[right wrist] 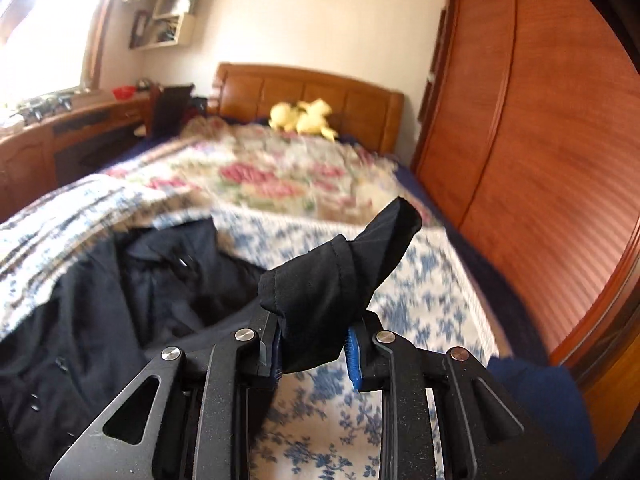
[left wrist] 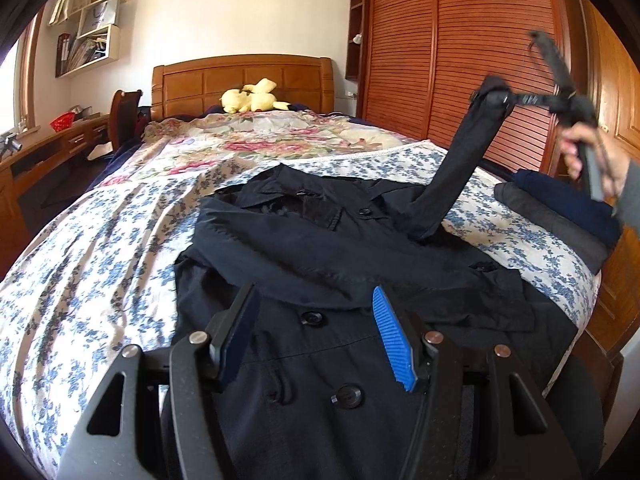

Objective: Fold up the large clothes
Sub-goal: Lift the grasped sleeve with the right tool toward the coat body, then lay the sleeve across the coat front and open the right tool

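Note:
A large black coat [left wrist: 320,240] lies front-up on the bed's blue-flowered sheet [left wrist: 100,260], collar toward the headboard. My left gripper [left wrist: 314,290] hangs open over the coat's buttoned lower front, nothing between its blue pads. At the upper right, a hand [left wrist: 592,152] holds my right gripper [left wrist: 494,94] high, shut on the cuff of the coat's sleeve [left wrist: 452,168], which rises stretched from the coat. In the right wrist view, the right gripper [right wrist: 316,316] pinches the bunched black cuff [right wrist: 340,272], and the rest of the coat [right wrist: 120,300] lies blurred below left.
A stack of folded dark clothes [left wrist: 560,216] sits at the bed's right edge. A pink-flowered quilt [left wrist: 248,140] and a yellow plush toy [left wrist: 250,98] lie near the wooden headboard [left wrist: 240,80]. A slatted wardrobe [left wrist: 440,40] stands close on the right, a desk [left wrist: 40,152] on the left.

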Demonstrator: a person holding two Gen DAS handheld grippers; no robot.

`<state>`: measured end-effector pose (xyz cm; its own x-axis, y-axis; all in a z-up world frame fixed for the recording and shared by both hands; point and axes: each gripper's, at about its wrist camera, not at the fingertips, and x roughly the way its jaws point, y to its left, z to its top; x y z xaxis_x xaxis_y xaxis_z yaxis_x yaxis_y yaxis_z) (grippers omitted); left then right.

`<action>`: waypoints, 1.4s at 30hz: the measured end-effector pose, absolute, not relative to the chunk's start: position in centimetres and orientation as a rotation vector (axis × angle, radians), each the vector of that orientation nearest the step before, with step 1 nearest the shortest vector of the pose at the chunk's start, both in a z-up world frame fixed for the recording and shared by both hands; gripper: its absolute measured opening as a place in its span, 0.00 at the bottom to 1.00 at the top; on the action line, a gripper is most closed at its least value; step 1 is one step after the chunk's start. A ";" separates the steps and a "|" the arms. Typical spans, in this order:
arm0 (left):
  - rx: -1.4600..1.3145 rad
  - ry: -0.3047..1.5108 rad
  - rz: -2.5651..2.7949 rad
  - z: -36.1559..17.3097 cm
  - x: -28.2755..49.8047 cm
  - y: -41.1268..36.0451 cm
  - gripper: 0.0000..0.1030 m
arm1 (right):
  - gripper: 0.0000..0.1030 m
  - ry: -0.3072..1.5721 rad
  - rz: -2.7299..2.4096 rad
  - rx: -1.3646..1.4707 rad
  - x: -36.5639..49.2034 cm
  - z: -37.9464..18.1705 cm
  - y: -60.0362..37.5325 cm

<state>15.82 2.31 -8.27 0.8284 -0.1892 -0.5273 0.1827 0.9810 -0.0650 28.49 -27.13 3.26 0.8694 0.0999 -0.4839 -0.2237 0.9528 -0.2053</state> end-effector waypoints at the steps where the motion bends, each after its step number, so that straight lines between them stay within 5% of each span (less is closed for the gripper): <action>1: -0.011 0.562 -0.188 -8.3 15.7 2.7 0.57 | 0.22 0.473 0.191 -0.264 27.9 4.2 -26.2; 18: -0.030 0.547 -0.121 -8.2 13.8 6.9 0.57 | 0.25 0.469 0.537 -0.381 21.2 2.9 -10.7; 22: -0.046 0.543 -0.109 -8.2 13.6 7.6 0.57 | 0.36 0.493 0.634 -0.376 19.5 2.1 -8.3; 25: -0.054 0.539 -0.099 -8.1 13.5 8.1 0.57 | 0.54 0.496 0.678 -0.348 18.7 2.0 -8.0; 42: -0.035 0.564 -0.097 -8.7 13.9 7.5 0.57 | 0.59 0.656 0.544 -0.267 19.5 -4.9 -14.7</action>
